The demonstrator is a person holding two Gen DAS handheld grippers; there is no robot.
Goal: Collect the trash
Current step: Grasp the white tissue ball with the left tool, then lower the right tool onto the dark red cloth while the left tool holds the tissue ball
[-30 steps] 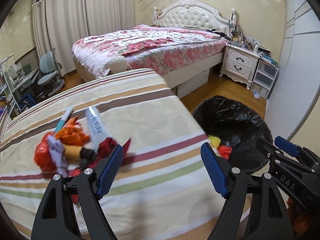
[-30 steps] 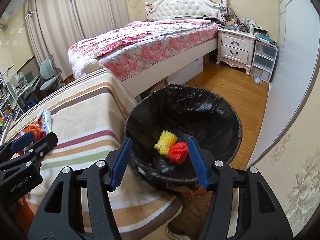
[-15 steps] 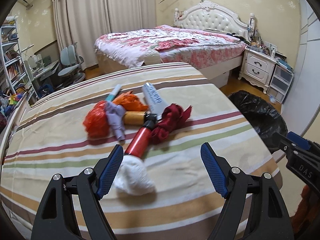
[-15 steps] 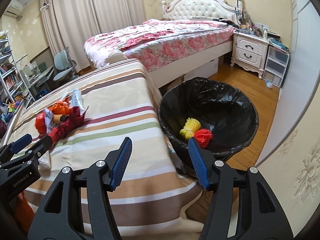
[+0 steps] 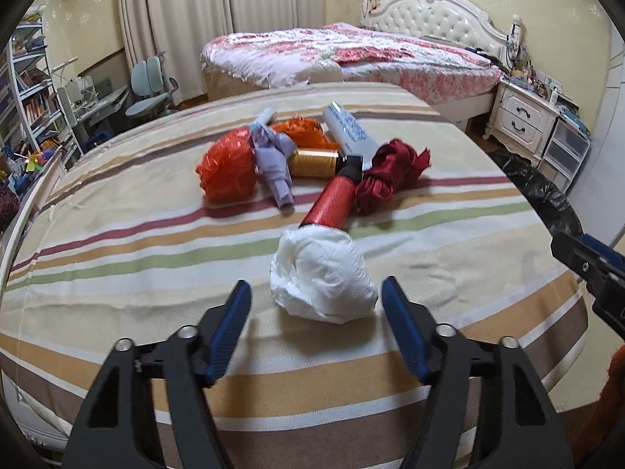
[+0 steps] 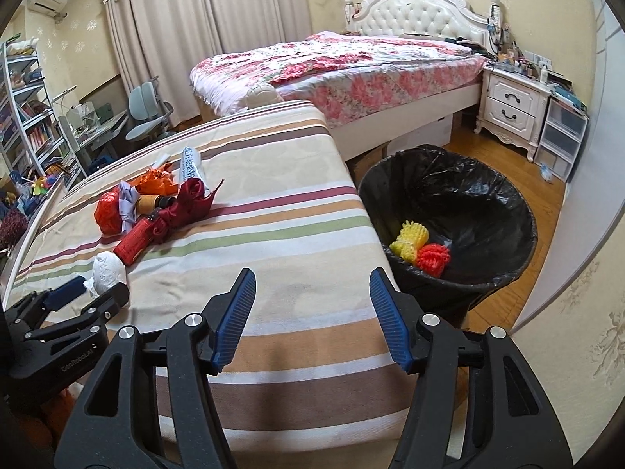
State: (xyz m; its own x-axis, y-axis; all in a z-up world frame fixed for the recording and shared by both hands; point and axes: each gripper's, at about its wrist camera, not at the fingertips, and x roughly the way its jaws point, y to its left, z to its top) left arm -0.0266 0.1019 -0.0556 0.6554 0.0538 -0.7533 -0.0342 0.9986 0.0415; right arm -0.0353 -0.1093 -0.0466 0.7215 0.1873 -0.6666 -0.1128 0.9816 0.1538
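The left tongs (image 5: 315, 308) have swung away from the black trash bin (image 6: 449, 230) and now straddle the white crumpled wad (image 5: 322, 273), their blades closing but apparently not yet pressing on it, though the contact is hard to read. The right tongs (image 6: 312, 314) have also left the bin; they stand apart and empty, opening slightly, over the striped worktop (image 6: 281, 234). So this is a fresh pickup, with the rest of the trash pile (image 5: 308, 160) waiting beyond the wad.
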